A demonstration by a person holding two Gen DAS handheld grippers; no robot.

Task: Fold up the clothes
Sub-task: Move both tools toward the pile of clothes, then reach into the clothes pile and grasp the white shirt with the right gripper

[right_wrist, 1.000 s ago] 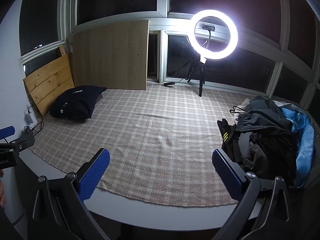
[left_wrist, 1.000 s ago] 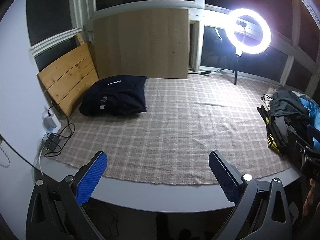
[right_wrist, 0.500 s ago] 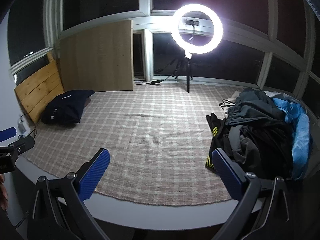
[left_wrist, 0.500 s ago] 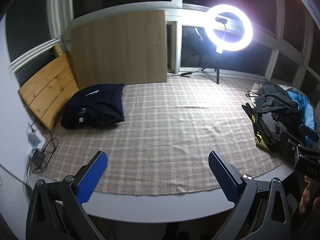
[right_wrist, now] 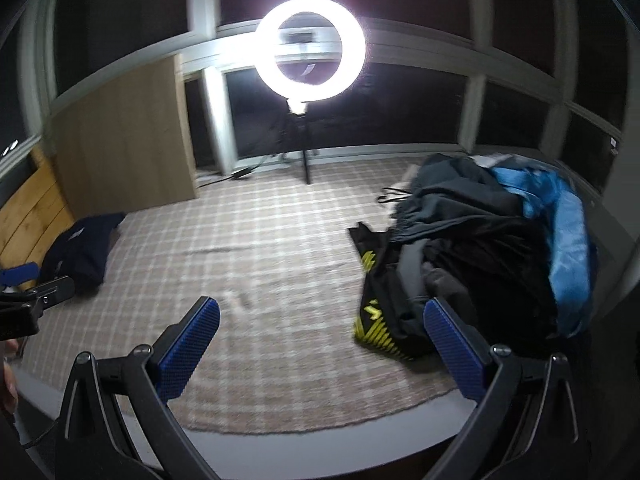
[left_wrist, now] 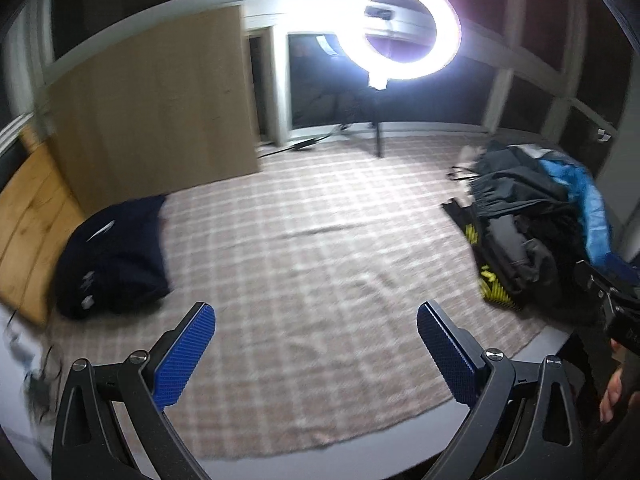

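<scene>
A: Both claws are up over the near edge of the surface, and the left claw (left_wrist: 316,336) has its blue pads spread wide apart with nothing between them.

B: Same on the other side: the right claw (right_wrist: 322,334) is spread wide too, gripping nothing, hanging over the checked cloth (right_wrist: 256,280) that covers the surface.

A: The clothes to fold sit in a heap (right_wrist: 472,256) at the right edge of the surface, dark garments tangled together, with a blue garment (right_wrist: 568,248) draped down the heap's far right side.

B: And a black piece with yellow markings (right_wrist: 374,320) trails off the heap's near left corner, lying flat on the cloth just beyond the right claw's right finger.

A: From the left wrist view the heap (left_wrist: 532,232) is well apart from the left claw, off to its right.

B: Over at the far left corner lies a folded dark navy garment (left_wrist: 116,256), resting against a slanted wooden panel (left_wrist: 28,224).

A: A lit ring light (right_wrist: 310,50) stands on its stand at the far edge, before dark windows. Both pictures are slightly blurred.

B: The middle of the cloth lies bare, with a few low wrinkles in it.
</scene>
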